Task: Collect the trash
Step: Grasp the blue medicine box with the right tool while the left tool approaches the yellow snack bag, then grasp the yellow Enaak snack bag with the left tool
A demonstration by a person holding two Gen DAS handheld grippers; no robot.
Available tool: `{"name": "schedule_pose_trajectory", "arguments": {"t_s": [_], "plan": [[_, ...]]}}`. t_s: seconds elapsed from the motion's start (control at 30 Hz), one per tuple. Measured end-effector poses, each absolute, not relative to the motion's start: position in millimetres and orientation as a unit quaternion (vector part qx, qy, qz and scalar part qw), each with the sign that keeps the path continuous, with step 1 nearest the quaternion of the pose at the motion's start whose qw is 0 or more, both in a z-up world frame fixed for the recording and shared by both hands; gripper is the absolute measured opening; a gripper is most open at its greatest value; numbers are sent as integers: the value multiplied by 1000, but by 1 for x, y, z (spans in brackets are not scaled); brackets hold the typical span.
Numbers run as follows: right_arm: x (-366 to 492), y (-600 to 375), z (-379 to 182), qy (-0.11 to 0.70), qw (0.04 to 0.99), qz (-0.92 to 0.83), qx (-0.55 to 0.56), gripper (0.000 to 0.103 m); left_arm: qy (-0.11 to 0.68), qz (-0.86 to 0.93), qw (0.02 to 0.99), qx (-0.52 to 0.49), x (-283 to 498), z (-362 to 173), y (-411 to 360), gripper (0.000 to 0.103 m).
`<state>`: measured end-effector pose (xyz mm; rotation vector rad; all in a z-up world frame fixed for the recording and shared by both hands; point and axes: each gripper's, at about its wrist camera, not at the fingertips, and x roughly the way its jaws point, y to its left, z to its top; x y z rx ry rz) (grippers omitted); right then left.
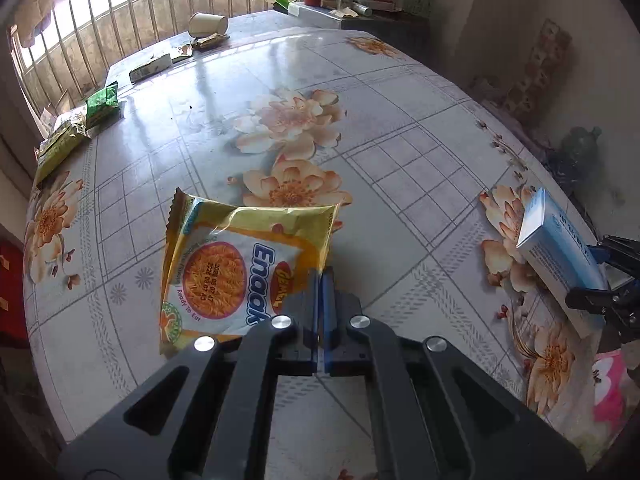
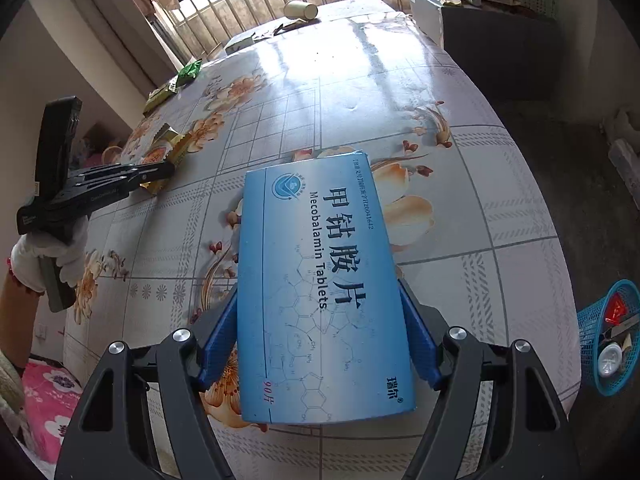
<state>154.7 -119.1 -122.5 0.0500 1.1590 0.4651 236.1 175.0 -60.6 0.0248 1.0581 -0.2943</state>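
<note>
Between my left gripper's [image 1: 322,276] blue-padded fingers, pressed tight together, sits the lower right corner of a crinkly yellow noodle wrapper [image 1: 240,268]. It's thin glossy film with a zigzag-cut edge, and it rises off the table [image 1: 400,128] with its far edge curling up. On my other side, my right gripper [image 2: 320,312] has its jaws spread wide around a flat blue cardboard tablet box [image 2: 320,292], smooth and rectangular, ribbed blue pads pressing both long sides; the box is lifted above the flowered, shiny plastic tablecloth. Far along the table's left edge lie two green foil packets [image 1: 102,104], puffy and creased, then a slim green-and-white carton [image 1: 150,67], a brown crumpled wrapper [image 1: 208,41] and a paper cup [image 1: 208,24] tipped on its side. Off the table's right edge, low down, a blue mesh basket [image 2: 592,320] already holds scraps. A white glove covers my left hand [image 2: 48,256] on the handle.
</note>
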Motion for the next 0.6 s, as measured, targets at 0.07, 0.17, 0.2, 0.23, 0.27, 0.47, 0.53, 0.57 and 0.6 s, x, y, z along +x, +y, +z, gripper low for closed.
{"name": "schedule_pose_trajectory", "arguments": {"t_s": [0.07, 0.17, 0.2, 0.23, 0.27, 0.47, 0.53, 0.57, 0.6], "plan": [[142, -126, -122, 544, 811, 213, 37, 72, 510, -163, 845, -9, 200, -61, 163, 1], [125, -134, -122, 544, 809, 214, 54, 72, 515, -182, 836, -47, 154, -59, 155, 6], [120, -135, -122, 543, 810, 214, 55, 72, 512, -179, 838, -58, 142, -58, 156, 9], [116, -135, -122, 542, 811, 214, 54, 72, 507, -178, 841, -70, 131, -56, 157, 17], [113, -136, -122, 540, 812, 214, 51, 72, 501, -174, 844, -79, 121, -54, 159, 24], [111, -140, -121, 542, 811, 211, 63, 72, 474, -136, 859, -134, 85, -40, 186, 41], [111, -140, -121, 542, 811, 209, 67, 72, 472, -117, 859, -162, 79, -39, 197, 41], [110, -140, -122, 542, 812, 207, 68, 72, 468, -105, 859, -180, 77, -39, 205, 41], [109, -140, -121, 541, 812, 207, 68, 72, 461, -96, 859, -200, 75, -39, 213, 41]]}}
